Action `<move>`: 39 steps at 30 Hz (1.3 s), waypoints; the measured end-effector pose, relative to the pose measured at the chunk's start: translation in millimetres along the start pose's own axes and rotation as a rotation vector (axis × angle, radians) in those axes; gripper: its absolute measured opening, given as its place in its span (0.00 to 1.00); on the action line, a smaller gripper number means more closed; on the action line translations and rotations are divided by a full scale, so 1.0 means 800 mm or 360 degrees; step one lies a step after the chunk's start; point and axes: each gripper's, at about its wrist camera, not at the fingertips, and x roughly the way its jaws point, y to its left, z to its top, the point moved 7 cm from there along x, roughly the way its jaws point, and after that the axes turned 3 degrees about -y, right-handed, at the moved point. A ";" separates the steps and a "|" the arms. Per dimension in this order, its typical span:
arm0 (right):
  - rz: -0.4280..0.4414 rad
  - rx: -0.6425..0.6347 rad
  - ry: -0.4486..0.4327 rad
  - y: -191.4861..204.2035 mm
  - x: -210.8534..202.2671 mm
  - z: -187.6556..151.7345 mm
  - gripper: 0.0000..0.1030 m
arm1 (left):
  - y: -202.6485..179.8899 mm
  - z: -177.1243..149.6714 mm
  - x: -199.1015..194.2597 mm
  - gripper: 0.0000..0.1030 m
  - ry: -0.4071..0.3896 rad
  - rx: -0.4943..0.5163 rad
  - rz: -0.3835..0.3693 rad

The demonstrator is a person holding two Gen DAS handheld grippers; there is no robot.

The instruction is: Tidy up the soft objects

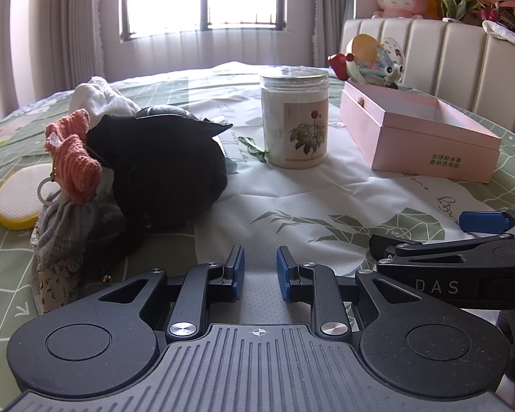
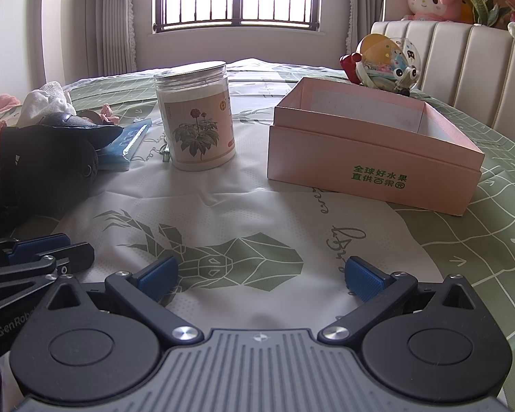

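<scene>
A heap of soft things lies at the left: a black cloth bundle (image 1: pixel 161 171) (image 2: pixel 48 164), an orange knitted piece (image 1: pixel 73 158), a grey drawstring pouch (image 1: pixel 65 226) and white cloth (image 1: pixel 99 98) (image 2: pixel 46 103). An open pink box (image 1: pixel 415 134) (image 2: pixel 370 158) stands empty at the right. My left gripper (image 1: pixel 260 273) is low over the bed, jaws a narrow gap apart and empty, right of the heap. My right gripper (image 2: pixel 261 276) is wide open and empty, in front of the box; it also shows in the left wrist view (image 1: pixel 477 226).
A clear jar with a flower label (image 1: pixel 295 116) (image 2: pixel 197 116) stands between heap and box. A yellow-rimmed white pad (image 1: pixel 20 199) lies far left. A globe toy (image 1: pixel 374 58) (image 2: pixel 384 61) sits behind the box, before a padded headboard (image 1: pixel 463 65).
</scene>
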 end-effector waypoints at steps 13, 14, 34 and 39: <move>-0.0001 -0.0001 0.0001 0.000 0.001 0.000 1.00 | -0.001 0.000 -0.001 0.24 0.0000 0.0005 0.0004; -0.0001 -0.0001 0.0001 0.000 0.001 0.000 1.00 | 0.000 0.000 -0.001 0.24 0.0002 0.0004 0.0006; 0.0145 0.0016 0.0183 -0.010 0.005 0.008 1.00 | 0.013 0.006 -0.008 0.24 0.0012 -0.0160 -0.0148; 0.0253 -0.0150 0.0387 -0.009 0.009 0.012 1.00 | 0.038 0.052 -0.055 0.24 -0.0049 -0.0232 -0.0346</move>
